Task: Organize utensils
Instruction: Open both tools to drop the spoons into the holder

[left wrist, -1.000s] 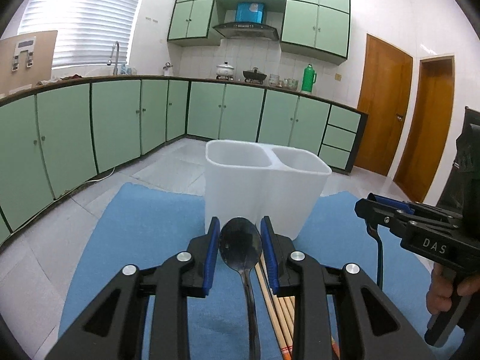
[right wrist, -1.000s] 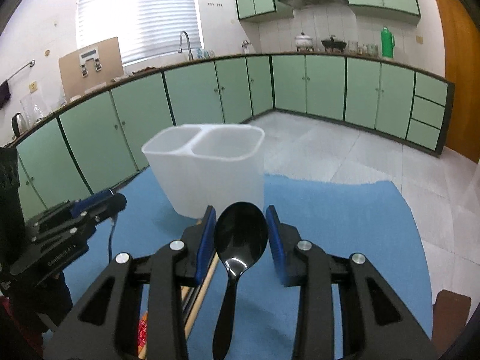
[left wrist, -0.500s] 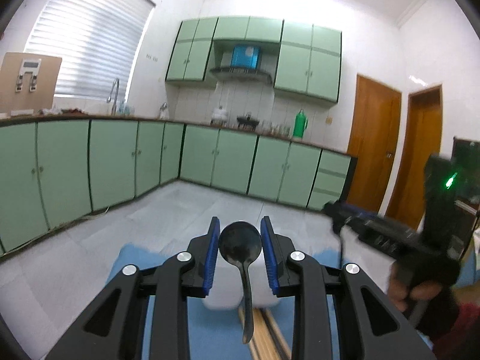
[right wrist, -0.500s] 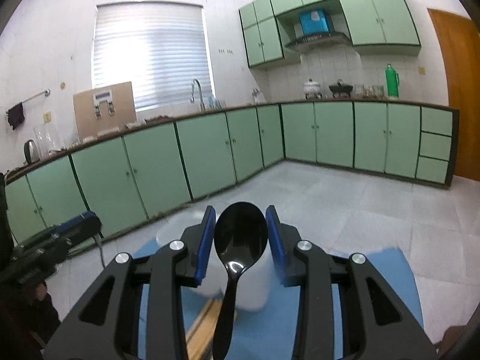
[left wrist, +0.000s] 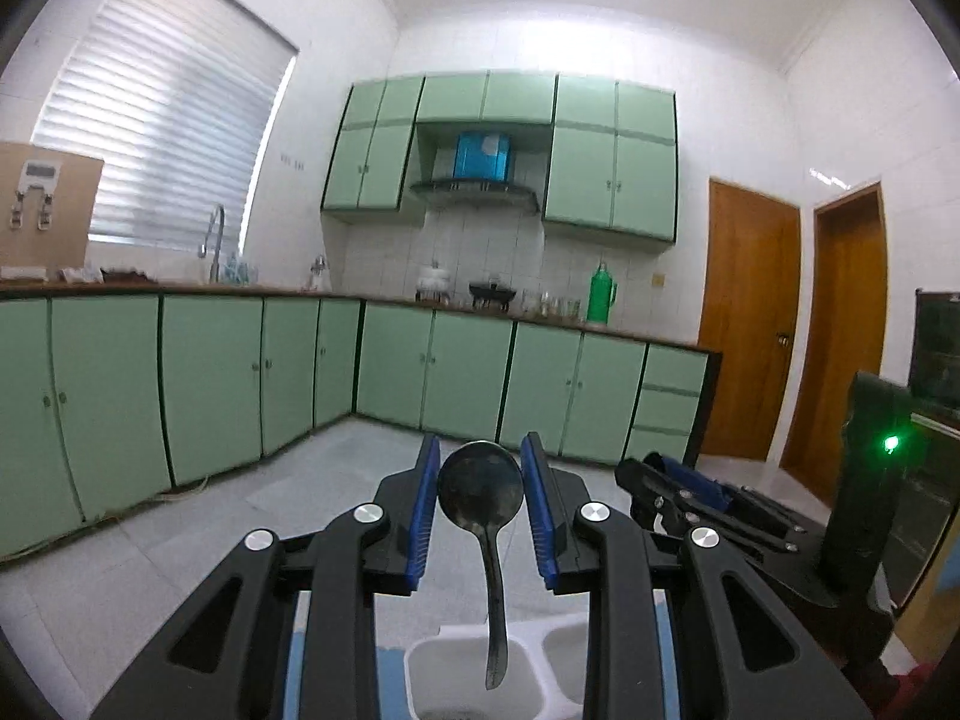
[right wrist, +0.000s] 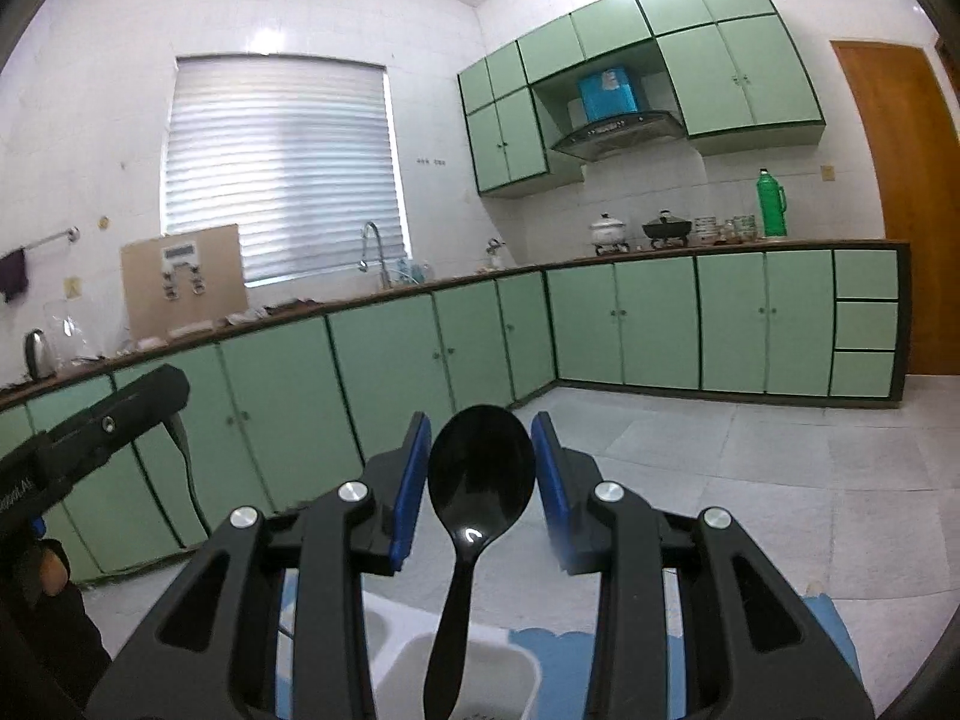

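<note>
Spoons, glossy black oval bowls, clamped w/ handles hanging: left gripper (left wrist: pixel 480 510); right gripper (right wrist: pixel 481 483); fingers narrow.

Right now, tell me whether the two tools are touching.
Apart. Right wrist view: cabinet doors show between the left tool and the right tool.

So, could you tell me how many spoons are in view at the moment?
2. One dark spoon sits between the left gripper's pads; a glossy black spoon sits between the right gripper's pads. Both hang above the white holder. Others may be hidden.
</note>
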`<act>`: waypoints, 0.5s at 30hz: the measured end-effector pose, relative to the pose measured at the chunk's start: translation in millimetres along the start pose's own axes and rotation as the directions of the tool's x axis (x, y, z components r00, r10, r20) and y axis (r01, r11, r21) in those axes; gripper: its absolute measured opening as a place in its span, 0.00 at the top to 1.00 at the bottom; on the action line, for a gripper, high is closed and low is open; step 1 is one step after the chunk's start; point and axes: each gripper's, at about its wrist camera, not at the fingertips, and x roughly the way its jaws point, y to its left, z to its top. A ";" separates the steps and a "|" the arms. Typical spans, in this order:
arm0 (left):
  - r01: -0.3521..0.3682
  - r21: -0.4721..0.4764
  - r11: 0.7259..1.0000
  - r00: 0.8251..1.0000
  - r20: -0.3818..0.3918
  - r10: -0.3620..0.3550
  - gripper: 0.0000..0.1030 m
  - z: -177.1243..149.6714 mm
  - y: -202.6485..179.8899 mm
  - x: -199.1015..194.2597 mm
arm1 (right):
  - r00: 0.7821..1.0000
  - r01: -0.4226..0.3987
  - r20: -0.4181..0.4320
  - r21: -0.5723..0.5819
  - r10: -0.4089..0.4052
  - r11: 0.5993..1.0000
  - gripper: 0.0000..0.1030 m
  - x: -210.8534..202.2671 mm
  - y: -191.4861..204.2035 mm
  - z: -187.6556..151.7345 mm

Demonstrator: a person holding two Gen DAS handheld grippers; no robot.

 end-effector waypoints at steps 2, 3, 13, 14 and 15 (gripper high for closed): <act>-0.010 0.001 1.000 0.999 -0.034 0.010 0.73 -10.4 0.3 10.3 | 1.000 0.007 -0.026 0.010 -0.007 1.000 0.68 6.9 -4.2 -8.2; -0.012 0.004 1.000 0.999 -0.045 0.012 0.73 -13.8 0.1 14.9 | 0.999 0.007 -0.036 0.015 -0.006 1.000 0.68 7.9 -4.4 -13.4; -0.038 0.034 0.999 0.992 -0.120 0.041 0.66 -40.3 0.4 21.3 | 0.995 0.021 -0.102 0.034 -0.018 0.999 0.55 -1.9 -0.9 -33.8; -0.041 0.036 0.998 0.992 -0.118 0.045 0.64 -40.2 0.2 16.8 | 0.994 0.032 -0.103 0.045 -0.027 0.998 0.53 -8.0 -2.4 -32.2; -0.050 0.040 0.998 0.991 -0.119 0.055 0.63 -40.1 -0.3 10.3 | 0.994 0.041 -0.105 0.054 -0.035 0.998 0.49 -14.4 -3.8 -31.1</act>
